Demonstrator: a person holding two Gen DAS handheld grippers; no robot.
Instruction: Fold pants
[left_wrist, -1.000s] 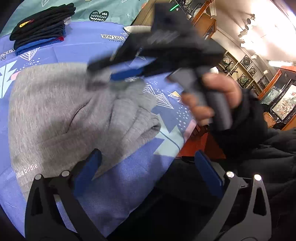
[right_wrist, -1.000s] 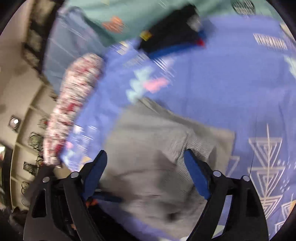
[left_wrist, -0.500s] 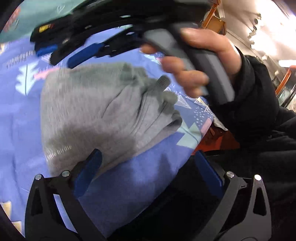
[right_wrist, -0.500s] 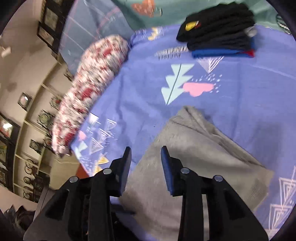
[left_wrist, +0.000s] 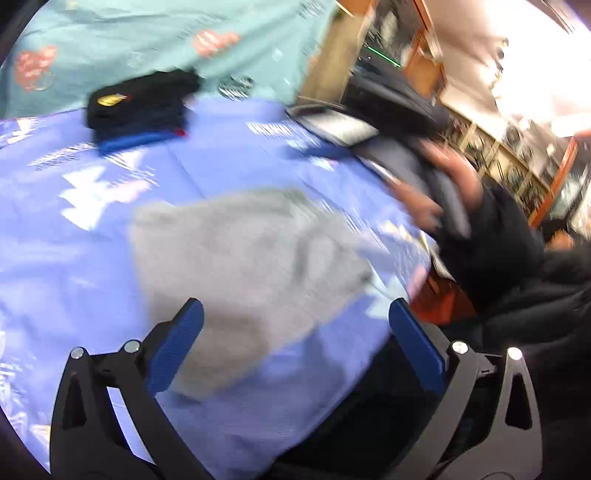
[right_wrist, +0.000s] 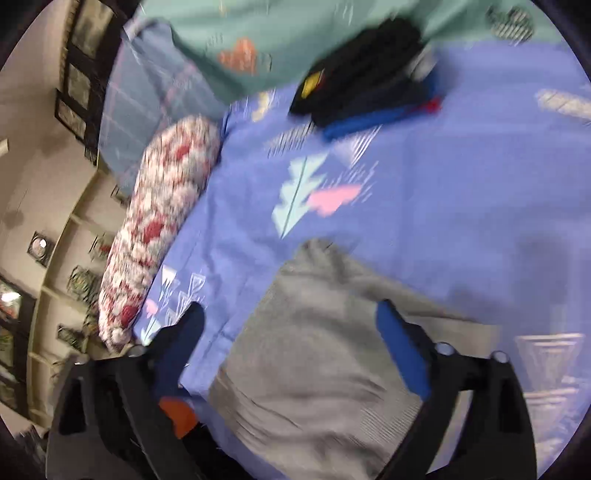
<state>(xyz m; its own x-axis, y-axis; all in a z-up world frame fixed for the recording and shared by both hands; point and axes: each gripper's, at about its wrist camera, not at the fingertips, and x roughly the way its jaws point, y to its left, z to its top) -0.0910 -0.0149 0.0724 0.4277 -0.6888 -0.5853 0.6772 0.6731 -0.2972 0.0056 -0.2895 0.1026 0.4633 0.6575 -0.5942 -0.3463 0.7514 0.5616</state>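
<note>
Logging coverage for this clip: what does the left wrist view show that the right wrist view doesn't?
Only the left wrist view shows the person's right hand and dark sleeve, plus wooden shelves behind. Only the right wrist view shows the red and white patterned cushion and the framed pictures on the wall. Both show the folded grey pants on the blue sheet, the dark clothes stack and the teal cover. Both grippers are open, holding nothing.

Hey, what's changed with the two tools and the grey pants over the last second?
The right tool was nearly shut half a second ago and has opened wide again over the grey pants, holding nothing. In the left view the right hand has drawn back off the pants toward the bed's far right edge. The left tool stayed open and empty. The pants remain folded on the blue sheet, and the dark clothes stack is unmoved.
</note>
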